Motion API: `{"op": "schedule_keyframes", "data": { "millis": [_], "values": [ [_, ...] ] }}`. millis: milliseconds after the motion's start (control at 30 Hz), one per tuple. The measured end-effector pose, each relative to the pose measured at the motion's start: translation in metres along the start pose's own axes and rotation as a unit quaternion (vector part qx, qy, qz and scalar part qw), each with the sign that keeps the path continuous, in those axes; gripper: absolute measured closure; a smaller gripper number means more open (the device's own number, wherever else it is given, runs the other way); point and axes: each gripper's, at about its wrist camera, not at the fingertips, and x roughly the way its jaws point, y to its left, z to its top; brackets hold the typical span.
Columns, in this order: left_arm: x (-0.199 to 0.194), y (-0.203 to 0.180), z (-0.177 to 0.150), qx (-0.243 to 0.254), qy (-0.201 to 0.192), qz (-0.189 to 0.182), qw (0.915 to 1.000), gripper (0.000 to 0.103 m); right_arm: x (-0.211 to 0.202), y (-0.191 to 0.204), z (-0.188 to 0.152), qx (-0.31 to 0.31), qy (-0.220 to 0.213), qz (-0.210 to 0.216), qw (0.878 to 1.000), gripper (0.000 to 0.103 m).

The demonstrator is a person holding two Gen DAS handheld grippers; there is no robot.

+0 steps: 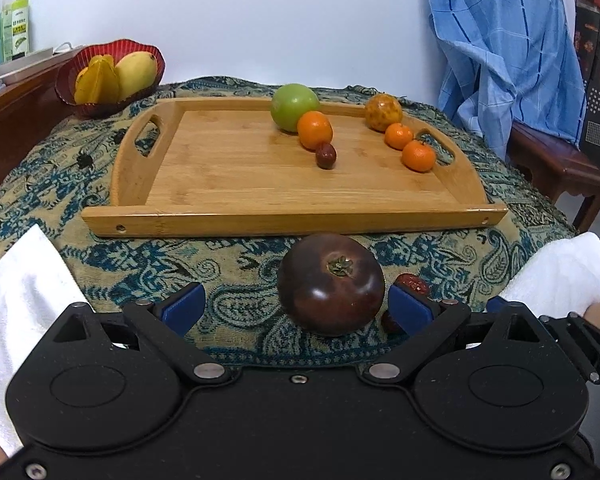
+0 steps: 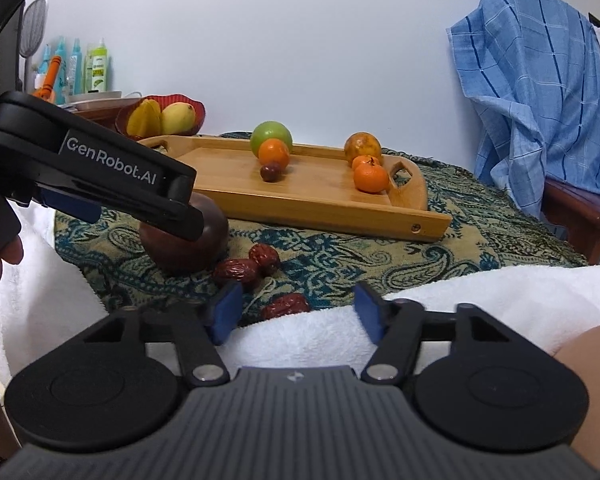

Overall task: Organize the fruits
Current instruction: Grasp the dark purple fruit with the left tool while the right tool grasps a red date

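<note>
A dark purple tomato (image 1: 331, 284) lies on the patterned cloth, in front of the wooden tray (image 1: 292, 220). My left gripper (image 1: 296, 308) is open around it; the right pad is close to it and the left pad is well clear. Its black finger (image 2: 172, 208) crosses the tomato (image 2: 208, 240) in the right wrist view. My right gripper (image 2: 298, 314) is open, and a red date (image 2: 286, 306) lies between its pads at the towel's edge, untouched. Two more dates (image 2: 236, 272) (image 2: 265, 258) lie beside the tomato. The tray holds a green apple (image 1: 294, 106), an orange (image 1: 315, 130), a date (image 1: 325, 155), a speckled fruit (image 1: 383, 112) and two mandarins (image 1: 418, 155).
A red bowl (image 1: 110, 76) with a mango and a starfruit stands at the back left. White towels (image 1: 20, 300) (image 1: 560, 272) lie at both near corners. A blue checked cloth (image 1: 500, 52) hangs over a chair on the right. Bottles (image 1: 16, 28) stand on a side shelf.
</note>
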Motion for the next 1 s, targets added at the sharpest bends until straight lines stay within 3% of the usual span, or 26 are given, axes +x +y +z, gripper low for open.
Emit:
{"op": "schedule_keyframes", "data": {
  "millis": [233, 300, 767, 1000],
  "values": [
    [0.006, -0.002, 0.004, -0.006, 0.004, 0.001, 1.0000, 0.010, -0.001, 0.000, 0.000, -0.002, -0.004, -0.002, 1.000, 0.058],
    [0.007, -0.003, 0.004, -0.005, 0.005, 0.000, 1.0000, 0.012, -0.002, 0.002, -0.001, -0.009, -0.007, -0.003, 1.000, 0.073],
    [0.008, -0.012, 0.004, 0.002, 0.009, -0.014, 0.9999, 0.033, -0.002, 0.009, -0.003, -0.026, -0.011, 0.009, 1.000, 0.074],
    [0.018, -0.015, 0.005, -0.023, 0.025, -0.026, 0.9991, 0.033, -0.001, 0.009, -0.003, -0.025, -0.011, 0.009, 1.000, 0.074]
  ]
}}
